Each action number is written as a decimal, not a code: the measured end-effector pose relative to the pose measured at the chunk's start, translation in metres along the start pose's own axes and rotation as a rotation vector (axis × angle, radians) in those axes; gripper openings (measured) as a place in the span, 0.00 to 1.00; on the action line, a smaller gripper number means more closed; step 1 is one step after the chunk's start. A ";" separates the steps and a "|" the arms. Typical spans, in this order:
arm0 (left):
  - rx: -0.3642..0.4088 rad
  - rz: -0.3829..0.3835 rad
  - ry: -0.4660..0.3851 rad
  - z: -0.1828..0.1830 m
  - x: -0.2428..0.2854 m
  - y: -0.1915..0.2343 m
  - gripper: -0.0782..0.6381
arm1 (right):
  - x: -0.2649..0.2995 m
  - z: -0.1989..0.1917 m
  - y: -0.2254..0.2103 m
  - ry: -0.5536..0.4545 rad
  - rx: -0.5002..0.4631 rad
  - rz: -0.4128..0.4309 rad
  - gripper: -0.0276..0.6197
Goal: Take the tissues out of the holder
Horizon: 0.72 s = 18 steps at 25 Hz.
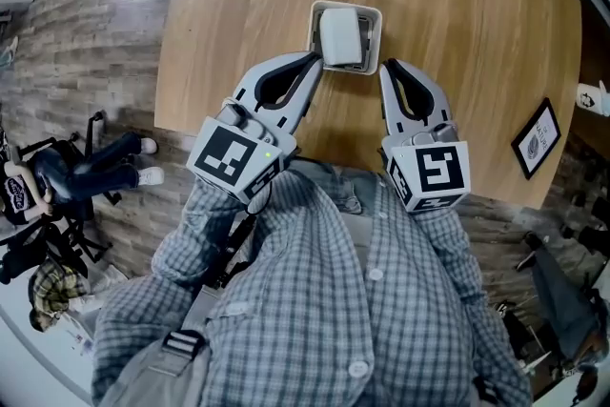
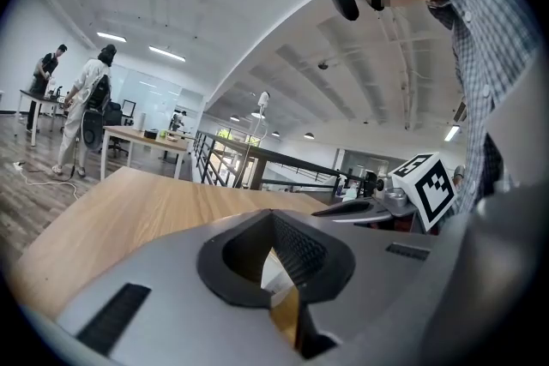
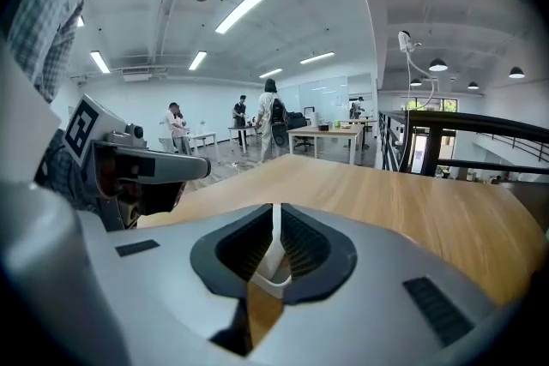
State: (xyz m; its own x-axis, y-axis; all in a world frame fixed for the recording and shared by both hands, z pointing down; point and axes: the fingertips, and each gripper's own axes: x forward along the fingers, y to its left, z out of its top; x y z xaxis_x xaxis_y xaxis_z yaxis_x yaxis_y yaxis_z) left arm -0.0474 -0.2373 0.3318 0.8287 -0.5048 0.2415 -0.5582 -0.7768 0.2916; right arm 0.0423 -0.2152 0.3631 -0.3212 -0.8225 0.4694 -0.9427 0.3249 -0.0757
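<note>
Tissues (image 1: pixel 340 35) sitting inside holder (image 1: pixel 375 17), toward near edge of tabletop (image 1: pixel 457 33). Left gripper (image 1: pixel 317 62) and right gripper (image 1: pixel 386 65) flanking holder, both jaws pressing together, gripping nothing. Removal not yet beginning, whole task remaining.

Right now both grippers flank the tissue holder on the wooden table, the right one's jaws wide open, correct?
No: the right gripper is shut, per the right gripper view. It and the left gripper do flank the tissue holder on the wooden table.
</note>
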 end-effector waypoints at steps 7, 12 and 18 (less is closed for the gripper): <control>-0.025 0.032 -0.002 -0.006 -0.002 0.018 0.11 | 0.030 -0.015 0.010 0.100 -0.008 0.030 0.23; -0.057 0.066 0.008 -0.011 -0.010 0.031 0.11 | 0.052 -0.019 0.020 0.149 0.040 0.067 0.37; -0.058 0.086 0.004 -0.011 -0.009 0.034 0.11 | 0.065 -0.040 0.021 0.231 0.089 0.089 0.48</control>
State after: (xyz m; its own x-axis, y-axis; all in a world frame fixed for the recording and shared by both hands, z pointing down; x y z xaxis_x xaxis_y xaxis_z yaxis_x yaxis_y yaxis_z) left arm -0.0740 -0.2551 0.3495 0.7775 -0.5671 0.2720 -0.6289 -0.7076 0.3223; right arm 0.0052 -0.2437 0.4272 -0.3833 -0.6607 0.6454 -0.9193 0.3405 -0.1974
